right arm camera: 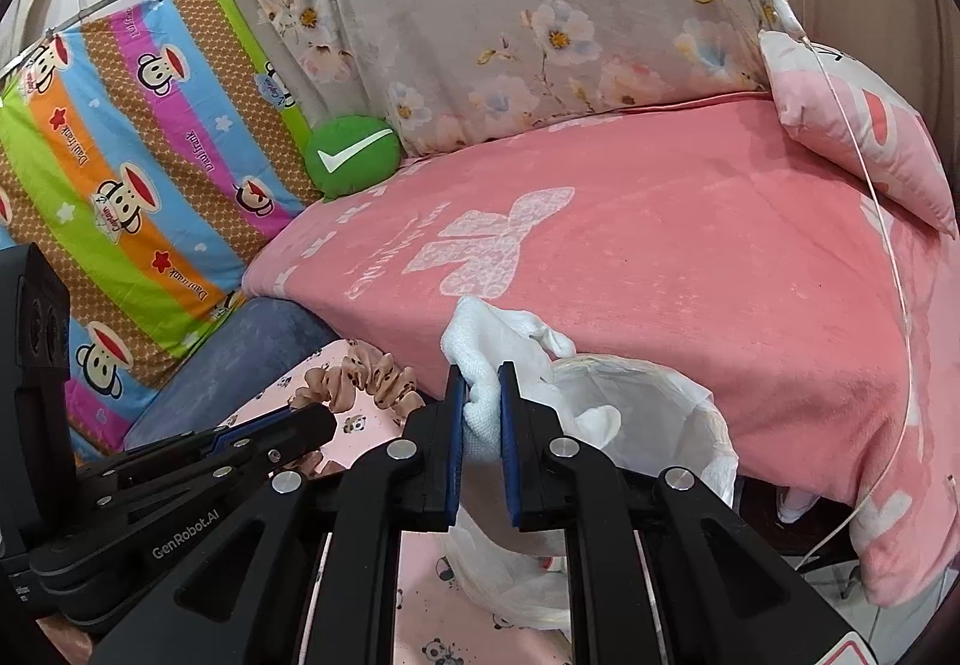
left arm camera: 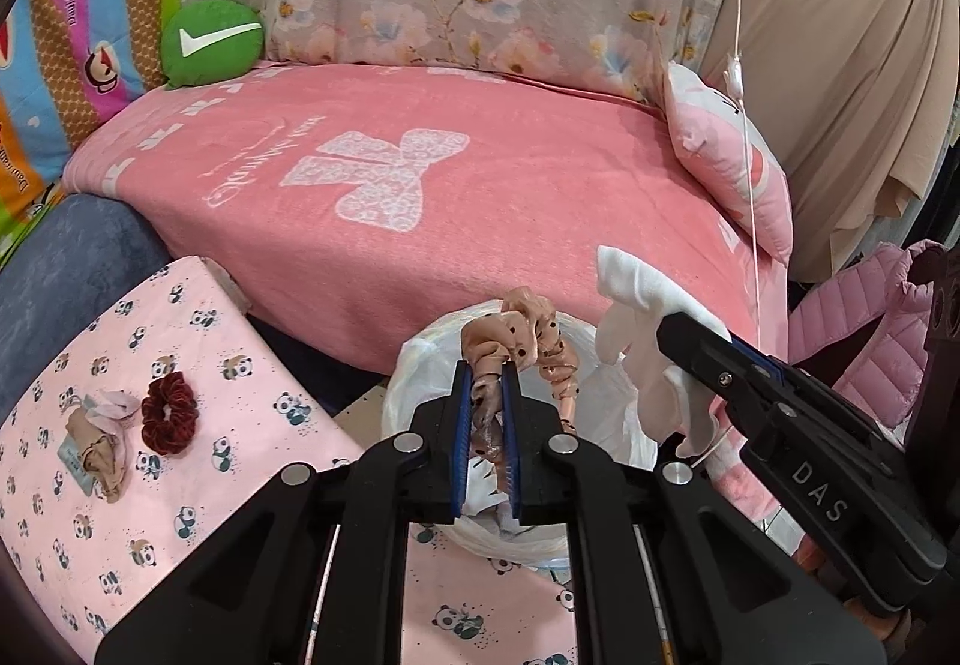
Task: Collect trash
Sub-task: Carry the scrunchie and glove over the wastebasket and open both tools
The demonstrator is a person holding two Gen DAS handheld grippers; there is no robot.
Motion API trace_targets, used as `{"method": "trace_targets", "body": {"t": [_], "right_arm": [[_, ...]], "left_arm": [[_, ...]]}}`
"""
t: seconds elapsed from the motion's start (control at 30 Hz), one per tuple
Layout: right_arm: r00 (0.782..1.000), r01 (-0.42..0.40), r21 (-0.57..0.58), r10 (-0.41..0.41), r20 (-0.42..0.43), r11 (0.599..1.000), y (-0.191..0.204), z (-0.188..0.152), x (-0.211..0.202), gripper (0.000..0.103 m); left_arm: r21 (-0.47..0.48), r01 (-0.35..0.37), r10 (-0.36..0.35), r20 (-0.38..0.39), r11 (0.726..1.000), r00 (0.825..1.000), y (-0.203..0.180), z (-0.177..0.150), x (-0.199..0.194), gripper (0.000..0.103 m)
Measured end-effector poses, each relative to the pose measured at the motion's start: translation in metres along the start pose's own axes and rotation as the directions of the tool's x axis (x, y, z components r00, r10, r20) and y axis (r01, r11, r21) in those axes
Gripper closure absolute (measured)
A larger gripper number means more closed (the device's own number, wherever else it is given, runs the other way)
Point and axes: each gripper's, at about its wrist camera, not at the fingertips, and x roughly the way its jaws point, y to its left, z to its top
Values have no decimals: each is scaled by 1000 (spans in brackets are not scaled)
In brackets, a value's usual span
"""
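Left tongs (left arm camera: pixel 487 407) pinch a peach scrunchie (left arm camera: pixel 528 335), right tongs (right arm camera: pixel 481 425) pinch a white cloth (right arm camera: pixel 498 341), both over the lined bin (right arm camera: pixel 660 413). Centre each above the opening before releasing.

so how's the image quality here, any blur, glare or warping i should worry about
Left wrist view: even soft light, no glare; the polka-dot scrunchie in the left gripper is sharp, but fisheye bends the pink blanket's edge and darkens the corners. Right wrist view: same warping and dark corners; the white cloth in the right gripper is bright, its weave still readable.
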Motion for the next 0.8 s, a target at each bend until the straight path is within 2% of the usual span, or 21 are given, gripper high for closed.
{"method": "trace_targets", "body": {"t": [0.2, 0.27, 0.33, 0.37, 0.4, 0.53, 0.8], "right_arm": [[1000, 10, 10, -10, -1, 1000, -9, 1, 2, 90], [1000, 14, 14, -14, -1, 1000, -9, 1, 2, 88], [1000, 14, 20, -14, 3, 1000, -10, 1, 2, 85], [1000, 15, 22, -15, 4, 1000, -11, 1, 2, 85], [1000, 19, 27, -19, 8, 999, -12, 2, 2, 83], [1000, 18, 46, -19, 11, 999, -15, 2, 4, 74], [1000, 14, 26, -14, 1, 1000, -11, 3, 6, 74]], "left_arm": [[16, 11, -11, -5, 1000, 1000, -10, 2, 9, 92], [16, 21, -21, -6, 1000, 1000, -12, 3, 11, 89], [3, 6, -6, -11, 1000, 1000, -11, 5, 14, 66], [1, -6, 6, -5, 1000, 1000, -11, 5, 14, 48], [-2, -29, 29, 11, 1000, 1000, -10, 4, 13, 43], [-9, -40, 40, 8, 999, 999, -6, 4, 14, 43], [-30, -52, 52, 18, 998, 998, 3, 3, 10, 43]]}}
